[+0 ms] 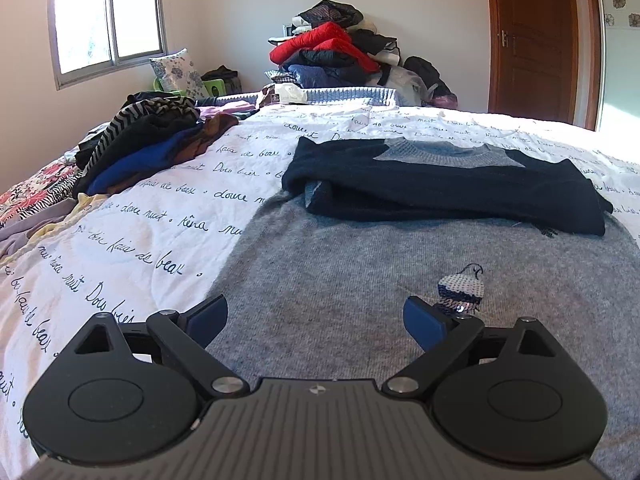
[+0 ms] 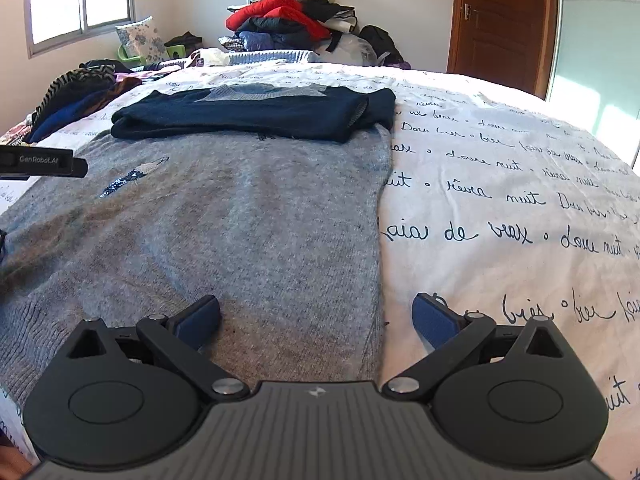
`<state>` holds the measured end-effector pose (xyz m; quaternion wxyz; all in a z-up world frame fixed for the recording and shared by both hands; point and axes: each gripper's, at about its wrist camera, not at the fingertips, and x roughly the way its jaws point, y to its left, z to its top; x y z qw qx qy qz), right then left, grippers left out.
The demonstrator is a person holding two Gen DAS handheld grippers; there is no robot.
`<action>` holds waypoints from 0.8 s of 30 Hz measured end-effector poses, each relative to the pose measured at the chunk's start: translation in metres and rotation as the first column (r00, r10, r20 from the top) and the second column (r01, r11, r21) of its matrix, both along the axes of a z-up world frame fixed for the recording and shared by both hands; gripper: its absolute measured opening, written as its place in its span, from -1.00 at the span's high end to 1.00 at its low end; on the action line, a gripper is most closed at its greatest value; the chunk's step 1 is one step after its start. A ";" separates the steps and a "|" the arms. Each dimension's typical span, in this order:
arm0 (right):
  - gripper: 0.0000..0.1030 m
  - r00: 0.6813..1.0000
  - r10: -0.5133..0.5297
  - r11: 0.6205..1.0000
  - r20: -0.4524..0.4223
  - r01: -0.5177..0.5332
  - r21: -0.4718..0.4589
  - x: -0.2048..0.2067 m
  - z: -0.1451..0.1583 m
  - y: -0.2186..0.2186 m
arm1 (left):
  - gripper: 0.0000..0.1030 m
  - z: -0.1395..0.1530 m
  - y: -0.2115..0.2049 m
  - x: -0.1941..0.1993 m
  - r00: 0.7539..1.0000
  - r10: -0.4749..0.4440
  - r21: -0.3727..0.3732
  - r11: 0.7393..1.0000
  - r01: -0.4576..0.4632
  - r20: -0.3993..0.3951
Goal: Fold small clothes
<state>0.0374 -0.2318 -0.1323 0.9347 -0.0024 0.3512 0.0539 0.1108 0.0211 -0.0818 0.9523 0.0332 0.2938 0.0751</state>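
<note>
1. The grey sweater (image 2: 224,216) lies flat on the bed (image 2: 500,184), directly ahead of and under both hand-held grippers. Its long axis runs away from them toward the dark navy sleeves (image 2: 248,116) folded across its far end.
2. The right hand-held gripper (image 2: 316,320) straddles the sweater's right side edge, near the hem. Its jaws are apart: one pad is over knit, the other over the sheet.
3. The left hand-held gripper (image 1: 316,320), also spread and holding nothing, hovers over the grey body, just short of the sequinned motif (image 1: 460,288). It is probably inboard of the left edge, though its distance from the hem is hard to judge.
4. Clear sheet lies right of the sweater. A heap of clothes (image 1: 144,140) sits well off to the left, so folding lengthwise looks unobstructed.
</note>
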 end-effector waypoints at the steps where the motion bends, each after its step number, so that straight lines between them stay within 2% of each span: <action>1: -1.00 1.000 0.000 1.000 0.004 0.000 0.003 0.000 -0.001 0.000 | -0.81 0.000 0.002 -0.002 1.000 0.003 0.001 1.000 -0.003 -0.001; 7: -1.00 0.999 0.002 1.000 0.053 -0.001 -0.014 -0.008 -0.008 0.002 | -0.81 -0.004 0.008 -0.007 1.000 0.017 -0.010 1.000 -0.017 -0.017; 12: -1.00 0.996 0.002 1.000 0.087 -0.002 -0.002 -0.011 -0.011 0.000 | -0.81 -0.010 0.005 -0.009 1.000 0.005 0.014 1.000 -0.004 -0.030; 19: -1.00 0.995 0.001 1.000 0.100 -0.001 0.001 -0.013 -0.012 0.000 | -0.84 -0.022 0.008 -0.015 0.999 0.001 0.037 0.999 0.001 -0.052; 24: -1.00 0.995 -0.001 1.000 0.102 0.001 -0.004 -0.014 -0.012 0.001 | -0.86 -0.024 0.026 -0.028 0.999 0.005 0.037 0.999 -0.003 -0.045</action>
